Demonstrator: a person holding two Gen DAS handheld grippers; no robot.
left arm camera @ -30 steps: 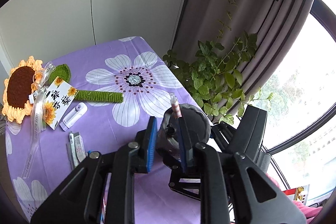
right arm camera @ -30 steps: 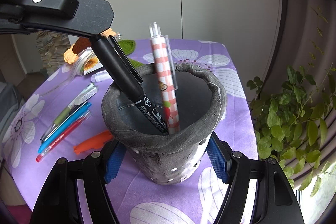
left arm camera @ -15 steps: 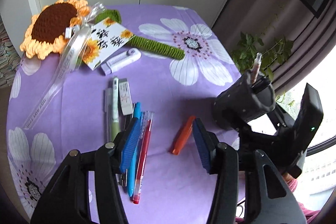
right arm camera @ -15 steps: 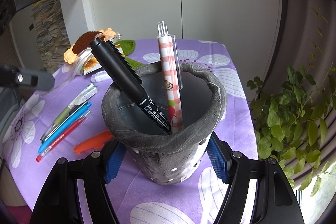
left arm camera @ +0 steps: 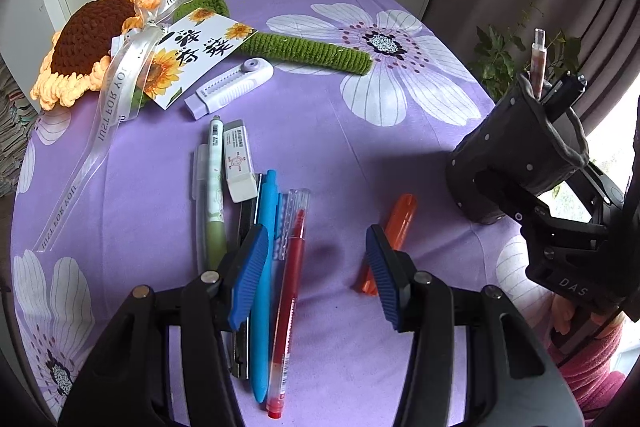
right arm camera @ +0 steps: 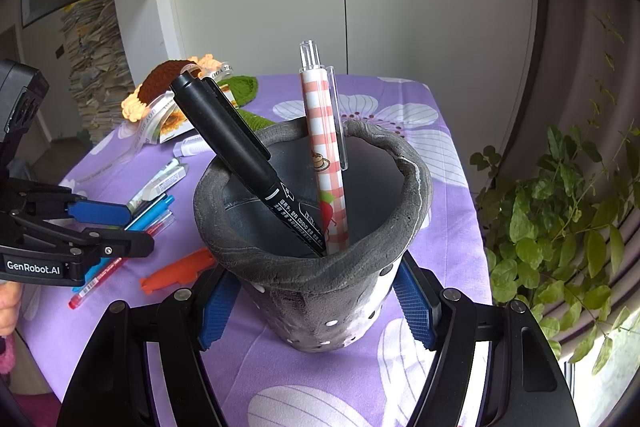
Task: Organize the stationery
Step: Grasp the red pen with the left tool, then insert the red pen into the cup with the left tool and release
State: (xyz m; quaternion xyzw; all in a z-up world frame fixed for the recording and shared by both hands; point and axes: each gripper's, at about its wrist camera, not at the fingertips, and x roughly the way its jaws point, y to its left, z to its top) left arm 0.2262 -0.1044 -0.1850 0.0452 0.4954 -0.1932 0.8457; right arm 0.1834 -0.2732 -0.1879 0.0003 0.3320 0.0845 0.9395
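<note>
Purple floral tablecloth bears loose pens beneath the left gripper, jaws parted and seemingly empty, while the right gripper clamps the grey pen holder.

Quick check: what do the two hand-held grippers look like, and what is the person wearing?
Both the left hand-held gripper and right hand-held gripper are black frames with ribbed blue pads and silver screws. White lettering reads "GenRobot.AI" and "DAS". A pink fuzzy sleeve shows.

Both tools, left tool and right tool, were black frames with ribbed blue pads, silver screws, white "GenRobot.AI" and "DAS" lettering; pink fuzzy sleeve worn.
</note>
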